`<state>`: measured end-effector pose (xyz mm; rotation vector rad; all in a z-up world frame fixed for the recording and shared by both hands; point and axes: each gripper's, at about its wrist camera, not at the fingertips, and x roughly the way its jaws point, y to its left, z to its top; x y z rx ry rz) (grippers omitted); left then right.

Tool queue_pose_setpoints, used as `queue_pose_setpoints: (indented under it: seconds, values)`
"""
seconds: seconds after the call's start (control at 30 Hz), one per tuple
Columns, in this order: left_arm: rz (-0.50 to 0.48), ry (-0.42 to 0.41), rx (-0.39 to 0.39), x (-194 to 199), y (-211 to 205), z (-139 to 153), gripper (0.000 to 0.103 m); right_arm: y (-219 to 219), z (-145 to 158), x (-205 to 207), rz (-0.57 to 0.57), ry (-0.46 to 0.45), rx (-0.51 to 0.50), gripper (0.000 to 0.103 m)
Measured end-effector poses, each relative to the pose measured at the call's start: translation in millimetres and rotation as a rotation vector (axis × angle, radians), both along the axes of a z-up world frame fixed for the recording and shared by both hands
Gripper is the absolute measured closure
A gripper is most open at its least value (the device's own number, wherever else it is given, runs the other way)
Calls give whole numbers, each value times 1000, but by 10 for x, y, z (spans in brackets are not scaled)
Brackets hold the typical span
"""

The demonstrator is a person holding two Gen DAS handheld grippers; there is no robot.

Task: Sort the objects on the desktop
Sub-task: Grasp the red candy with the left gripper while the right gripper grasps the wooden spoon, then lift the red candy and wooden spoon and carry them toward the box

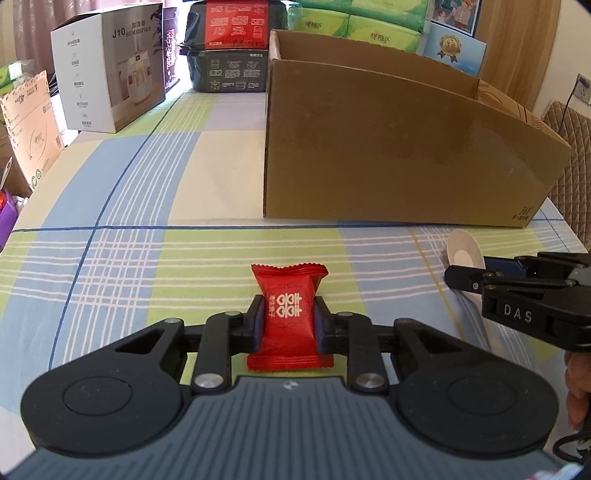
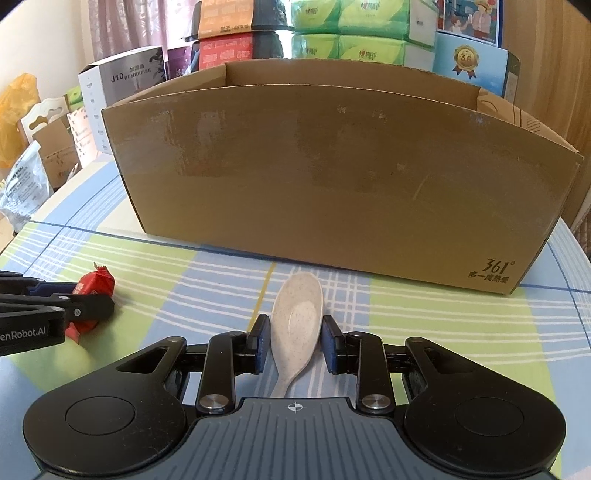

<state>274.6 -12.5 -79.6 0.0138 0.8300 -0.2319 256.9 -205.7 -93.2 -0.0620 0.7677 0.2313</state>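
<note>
A red candy packet (image 1: 288, 325) with white characters lies on the checked tablecloth (image 1: 166, 258). My left gripper (image 1: 289, 306) is shut on its sides. A pale speckled spoon (image 2: 297, 310) lies bowl-forward in front of the brown cardboard box (image 2: 332, 177). My right gripper (image 2: 295, 325) has its blue pads against the bowl's sides, and the handle runs back under the gripper. In the left wrist view the right gripper (image 1: 465, 277) sits at the right with the spoon (image 1: 465, 251) bowl showing past its tip. The right wrist view shows the left gripper (image 2: 88, 306) and the candy packet (image 2: 98, 282) at the far left.
The open-topped cardboard box (image 1: 388, 147) stands just beyond both objects. A white humidifier box (image 1: 107, 74), a black and red carton (image 1: 232, 48) and green tissue packs (image 1: 354, 22) crowd the back. A hand (image 1: 578, 384) shows at the right edge. The table's left edge (image 1: 22, 214) drops off.
</note>
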Motion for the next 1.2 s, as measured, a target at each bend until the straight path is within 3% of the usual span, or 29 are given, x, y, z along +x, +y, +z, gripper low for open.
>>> queue_pose_setpoints:
  seconds: [0.07, 0.2, 0.27, 0.6, 0.77, 1.2]
  values:
    - [0, -3, 2, -5, -2, 4, 82, 20, -8, -7, 2, -6, -12, 75]
    - [-9, -5, 8, -10, -23, 6, 82, 50, -27, -14, -16, -21, -53, 57]
    - [-14, -5, 8, -13, -36, 6, 82, 55, -33, -7, -25, -25, -60, 56]
    - [-33, 3, 7, -9, -71, -3, 82, 101, -47, 23, -55, -49, -76, 57]
    - [-36, 3, 11, -9, -82, -8, 82, 89, -52, 15, -65, -49, -70, 68]
    - [-47, -2, 2, -22, -94, 17, 82, 105, 25, -28, -43, -43, -63, 73]
